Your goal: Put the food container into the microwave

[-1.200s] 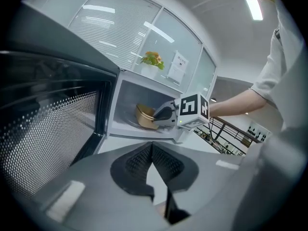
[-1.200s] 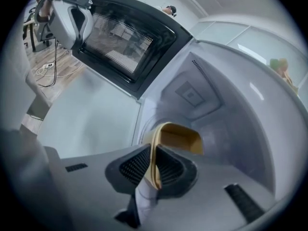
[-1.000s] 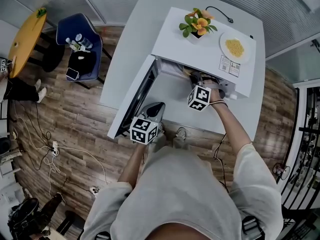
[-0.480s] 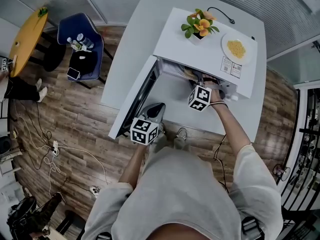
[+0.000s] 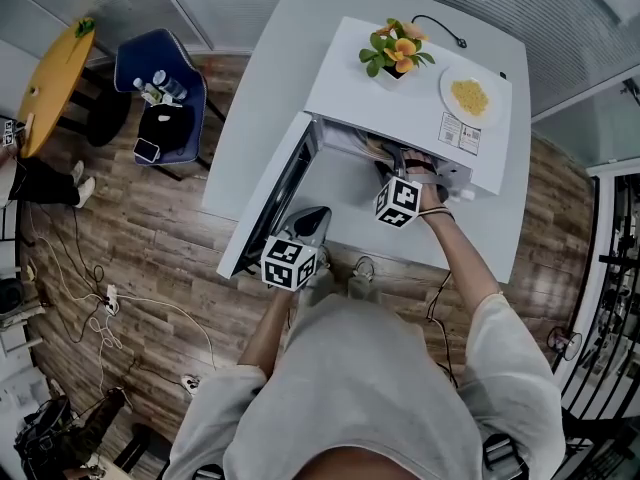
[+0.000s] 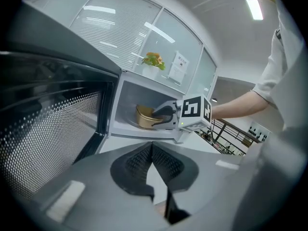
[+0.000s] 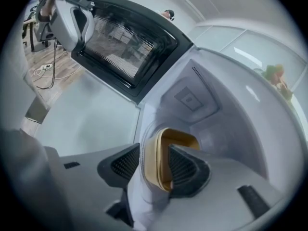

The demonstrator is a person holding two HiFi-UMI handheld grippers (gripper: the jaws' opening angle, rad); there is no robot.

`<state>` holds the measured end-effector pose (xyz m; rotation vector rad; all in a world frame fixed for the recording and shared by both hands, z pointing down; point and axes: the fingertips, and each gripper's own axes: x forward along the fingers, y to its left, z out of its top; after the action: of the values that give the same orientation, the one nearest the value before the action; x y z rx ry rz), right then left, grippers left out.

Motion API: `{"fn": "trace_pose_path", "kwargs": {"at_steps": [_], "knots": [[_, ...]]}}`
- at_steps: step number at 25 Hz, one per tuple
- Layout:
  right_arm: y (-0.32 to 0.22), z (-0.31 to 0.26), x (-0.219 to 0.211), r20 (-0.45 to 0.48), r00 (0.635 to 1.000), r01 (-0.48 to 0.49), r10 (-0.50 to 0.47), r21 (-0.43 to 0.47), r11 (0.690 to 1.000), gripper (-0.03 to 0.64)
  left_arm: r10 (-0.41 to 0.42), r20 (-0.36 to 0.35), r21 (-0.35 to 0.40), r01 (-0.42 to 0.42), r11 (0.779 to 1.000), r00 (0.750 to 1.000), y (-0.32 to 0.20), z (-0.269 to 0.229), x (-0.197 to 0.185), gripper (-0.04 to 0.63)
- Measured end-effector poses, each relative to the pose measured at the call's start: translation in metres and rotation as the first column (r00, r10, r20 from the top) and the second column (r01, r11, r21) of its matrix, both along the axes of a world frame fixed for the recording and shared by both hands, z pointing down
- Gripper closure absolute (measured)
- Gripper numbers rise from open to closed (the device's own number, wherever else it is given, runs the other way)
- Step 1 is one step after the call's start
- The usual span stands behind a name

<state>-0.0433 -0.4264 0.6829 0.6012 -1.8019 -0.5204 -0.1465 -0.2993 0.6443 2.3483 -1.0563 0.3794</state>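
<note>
Right tool [image 7: 155, 165] just opened, food container [image 7: 179, 139] wall between jaws, inside microwave [image 7: 202, 95]

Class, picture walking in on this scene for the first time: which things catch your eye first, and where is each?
The white microwave stands with its door swung wide open. Inside sits a golden food container, its wall between the jaws of the right gripper, which have just been opening. On the microwave's top stand orange flowers and a plate of yellow food.

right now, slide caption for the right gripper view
Right gripper, jaws just opened, straddles food container wall inside the microwave.
</note>
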Motion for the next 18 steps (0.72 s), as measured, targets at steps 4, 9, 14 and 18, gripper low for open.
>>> {"fn": "trace_pose_path", "kwargs": {"at_steps": [4, 9, 14, 18], "knots": [[0.004, -0.006, -0.002, 0.01, 1.0, -0.004, 0.004, 0.014, 1.0, 0.44, 0.008, 0.002, 0.005, -0.008, 1.0, 1.0, 0.0, -0.002, 0.002, 0.584], [0.011, -0.014, -0.001, 0.03, 0.999, -0.019, 0.018, 0.044, 0.999, 0.454, 0.018, 0.001, 0.017, -0.018, 1.0, 1.0, 0.001, -0.006, 0.005, 0.584], [0.021, -0.021, 0.002, 0.052, 0.998, -0.043, 0.039, 0.062, 0.997, 0.511, 0.03, 0.005, 0.026, -0.03, 0.999, 1.0, 0.002, -0.009, 0.008, 0.584], [0.031, -0.02, 0.004, 0.063, 0.997, -0.058, 0.054, 0.059, 0.997, 0.557, 0.04, 0.006, 0.034, -0.04, 0.999, 0.999, 0.003, -0.011, 0.011, 0.584]]}}
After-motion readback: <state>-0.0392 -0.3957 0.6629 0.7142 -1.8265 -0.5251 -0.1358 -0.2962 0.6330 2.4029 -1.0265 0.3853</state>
